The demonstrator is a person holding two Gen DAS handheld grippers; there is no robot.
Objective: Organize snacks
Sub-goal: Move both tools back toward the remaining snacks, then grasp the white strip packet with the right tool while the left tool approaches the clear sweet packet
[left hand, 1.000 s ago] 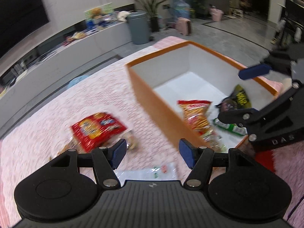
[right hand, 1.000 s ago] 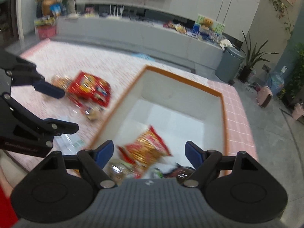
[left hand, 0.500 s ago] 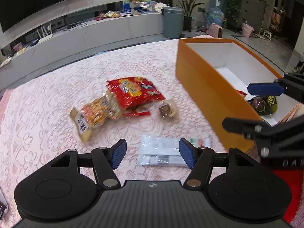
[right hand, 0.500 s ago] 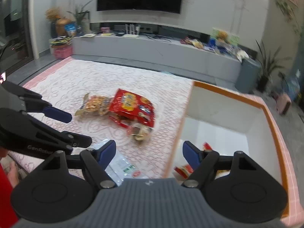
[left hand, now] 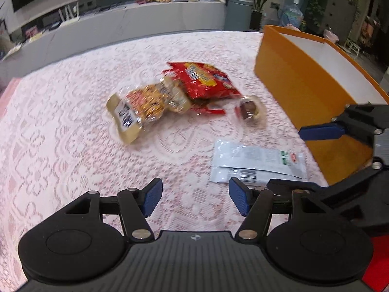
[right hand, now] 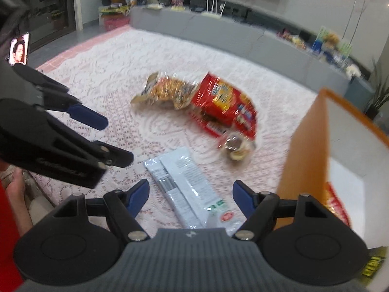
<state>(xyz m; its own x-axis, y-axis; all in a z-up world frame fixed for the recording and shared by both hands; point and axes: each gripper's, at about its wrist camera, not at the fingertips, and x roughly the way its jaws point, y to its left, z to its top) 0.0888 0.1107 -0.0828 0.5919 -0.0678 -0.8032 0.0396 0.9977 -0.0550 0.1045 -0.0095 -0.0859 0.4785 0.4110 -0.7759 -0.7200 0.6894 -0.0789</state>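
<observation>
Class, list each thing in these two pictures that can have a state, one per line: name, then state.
Left gripper: open, nothing between its fingers.
Right gripper: open, has just been closing slightly, white packet below it, not gripped.
Orange box: open-topped, some snacks inside.
White packet: flat on the cloth, sealed.
Red bag: lying on the cloth, outside the box.
Clear bag: lying beside the red bag.
Small round snack: loose on the cloth.

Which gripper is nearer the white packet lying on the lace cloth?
Right. The right gripper hangs over the white packet, which lies between its open jaws. The left gripper is off to the packet's side, over bare cloth.
</observation>
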